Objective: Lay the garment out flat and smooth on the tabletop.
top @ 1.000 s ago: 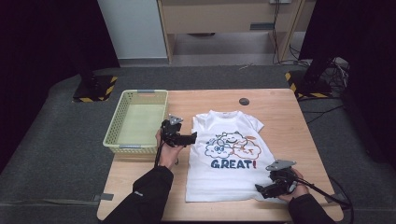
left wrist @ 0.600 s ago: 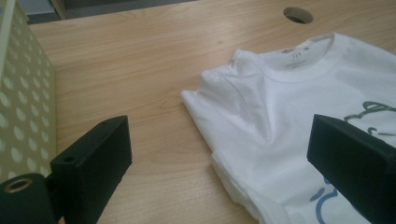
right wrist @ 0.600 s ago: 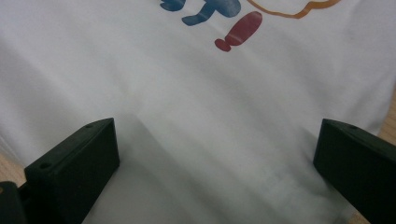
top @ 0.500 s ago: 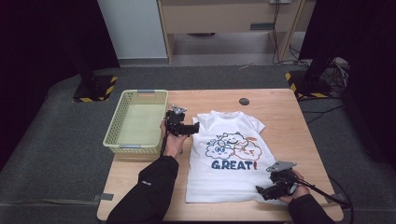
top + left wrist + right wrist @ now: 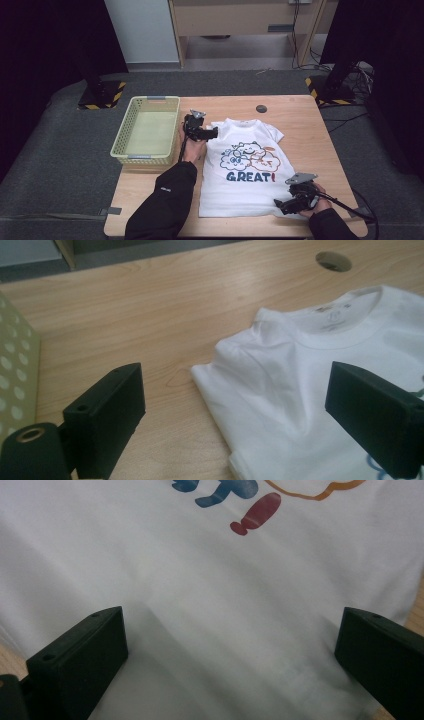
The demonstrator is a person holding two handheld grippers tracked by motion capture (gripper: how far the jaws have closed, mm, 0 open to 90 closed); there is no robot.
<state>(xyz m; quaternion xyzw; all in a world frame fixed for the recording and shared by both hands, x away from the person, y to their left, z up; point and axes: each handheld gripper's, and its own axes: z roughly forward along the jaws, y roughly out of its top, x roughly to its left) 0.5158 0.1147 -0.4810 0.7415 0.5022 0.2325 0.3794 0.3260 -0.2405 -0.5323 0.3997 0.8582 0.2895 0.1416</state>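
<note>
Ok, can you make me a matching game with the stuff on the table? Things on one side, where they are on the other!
Things:
1. basket
2. T-shirt
3. left tool
4. right tool

Places:
A. at the shirt's bottom hem
B. spread flat in the middle of the table
C. at the table's left edge
D. by the shirt's sleeve, near the collar

Pairs: 1-C, 2-B, 3-D, 4-A

A white T-shirt (image 5: 245,170) with a cartoon print reading "GREAT!" lies flat, front up, on the table.
</note>
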